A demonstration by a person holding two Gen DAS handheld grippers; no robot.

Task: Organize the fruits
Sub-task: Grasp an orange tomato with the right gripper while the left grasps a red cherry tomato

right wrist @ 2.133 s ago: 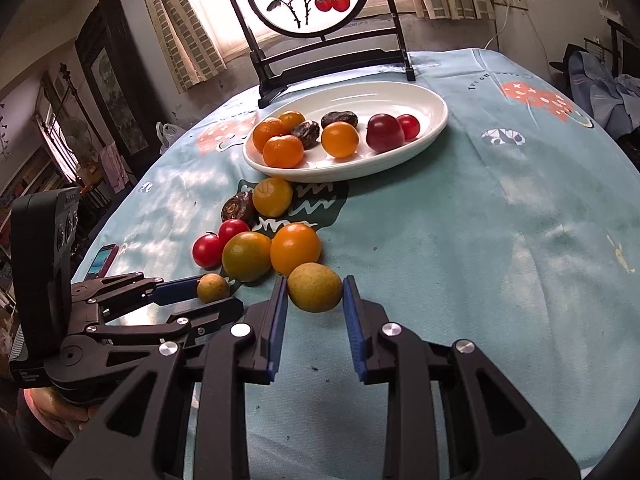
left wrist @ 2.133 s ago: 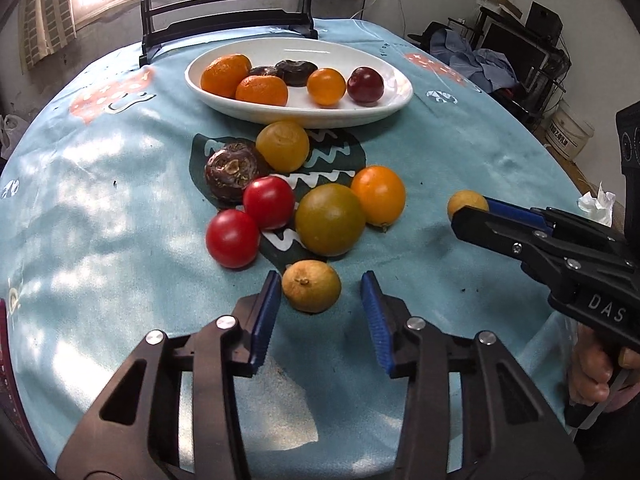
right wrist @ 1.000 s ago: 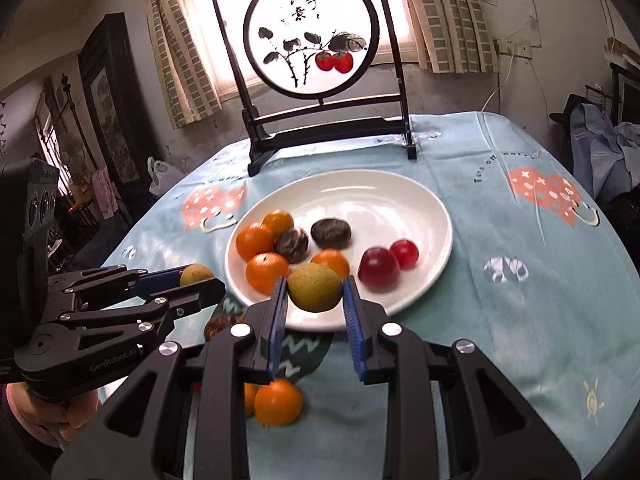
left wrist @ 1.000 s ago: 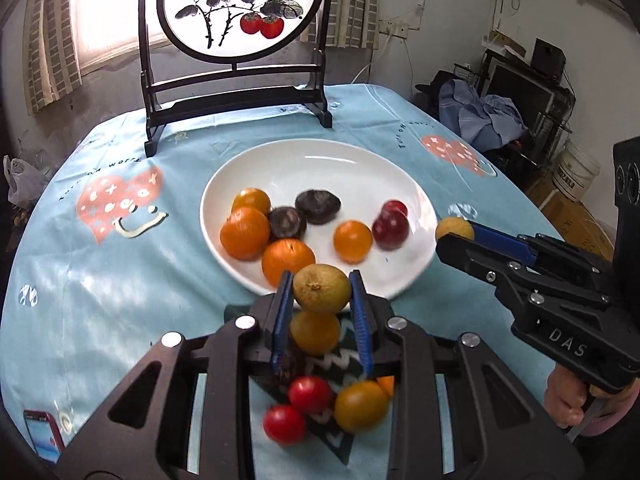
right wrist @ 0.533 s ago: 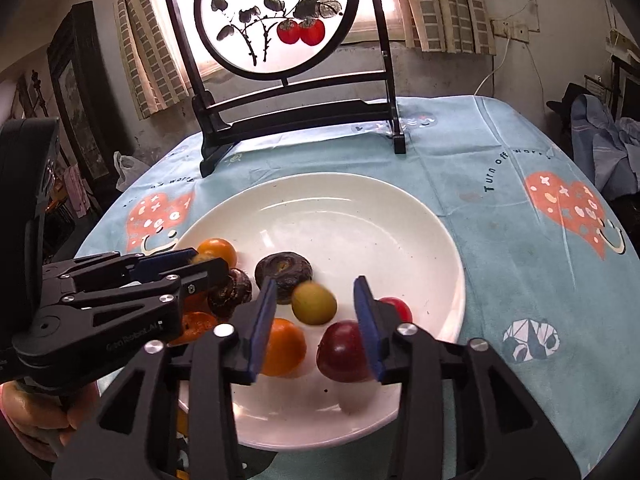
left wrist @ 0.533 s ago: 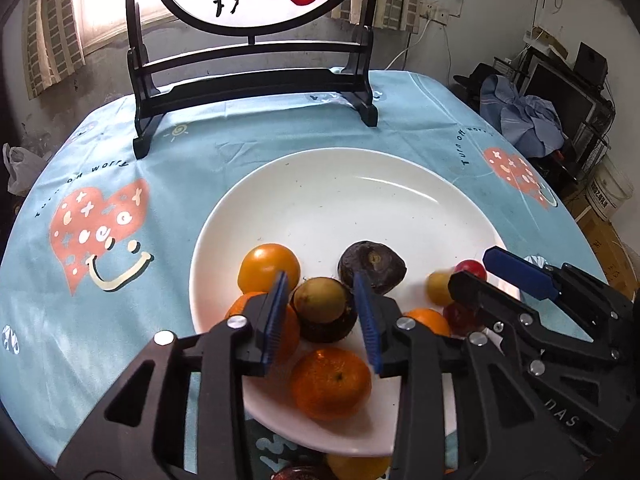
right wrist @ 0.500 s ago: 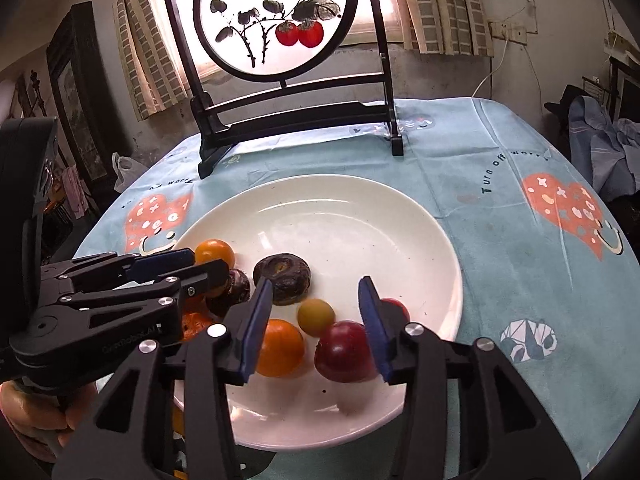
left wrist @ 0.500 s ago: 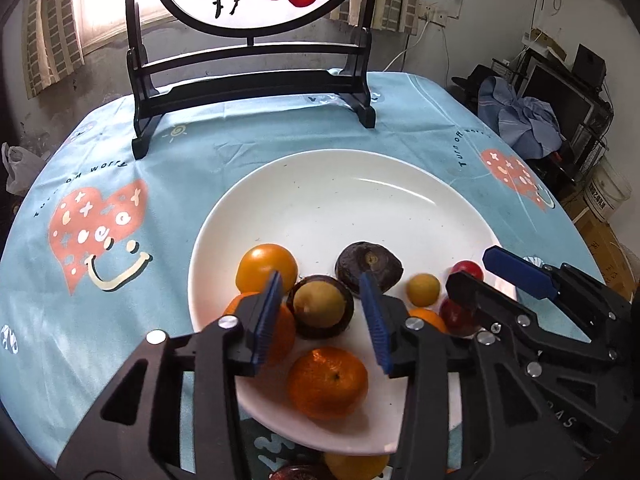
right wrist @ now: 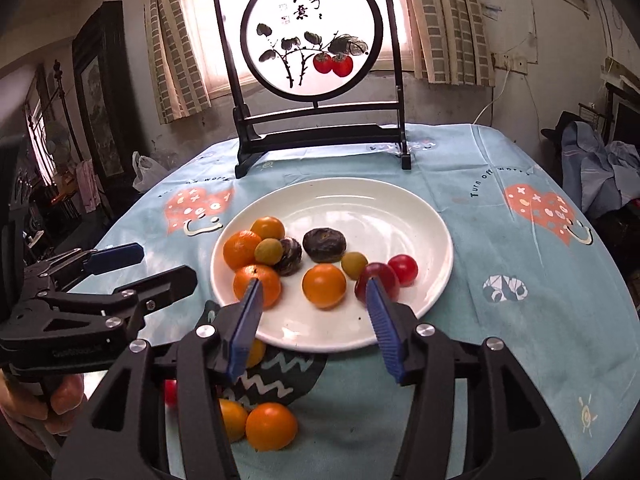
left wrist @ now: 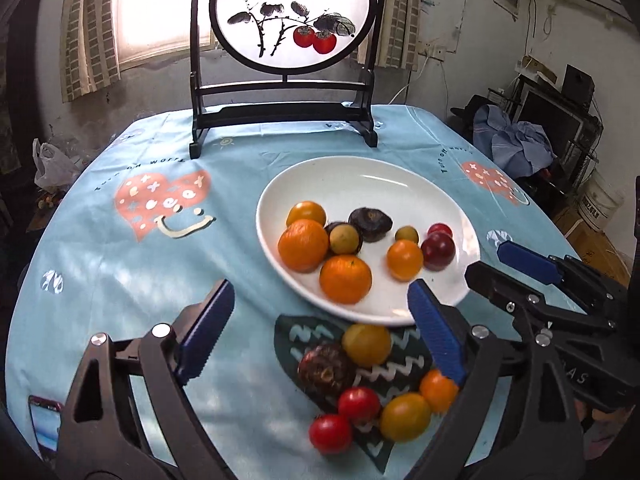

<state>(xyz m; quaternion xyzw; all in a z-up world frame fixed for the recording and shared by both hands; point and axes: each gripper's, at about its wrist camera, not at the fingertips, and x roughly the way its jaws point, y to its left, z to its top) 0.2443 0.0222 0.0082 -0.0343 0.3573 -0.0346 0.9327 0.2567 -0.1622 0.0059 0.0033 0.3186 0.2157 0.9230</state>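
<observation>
A white plate (left wrist: pixel 360 168) (right wrist: pixel 400 200) holds several oranges, two dark chestnut-like fruits, a red plum and a cherry tomato. Two small yellow-green fruits lie among them: one (left wrist: pixel 345 239) (right wrist: pixel 269 251) against an orange, the other (left wrist: pixel 407 234) (right wrist: pixel 354 265) near the plum. My left gripper (left wrist: pixel 322 328) (right wrist: pixel 164 266) hangs over the plate's near rim, its jaws opening wide with nothing between them. My right gripper (right wrist: pixel 313 284) (left wrist: pixel 490 264) is opening too, empty, at the near rim. Several loose fruits (left wrist: pixel 366 344) (right wrist: pixel 271 426) lie on the cloth in front of the plate.
A round painted screen on a black stand (left wrist: pixel 288 12) (right wrist: pixel 312 28) stands behind the plate. A phone (left wrist: pixel 44 424) lies at the near left edge of the round table. Furniture and clothes crowd the room to the right, off the table.
Both grippers carried a yellow-green fruit over the plate, opened and let it drop among the others. Both have since drawn back toward the near rim, jaws wider.
</observation>
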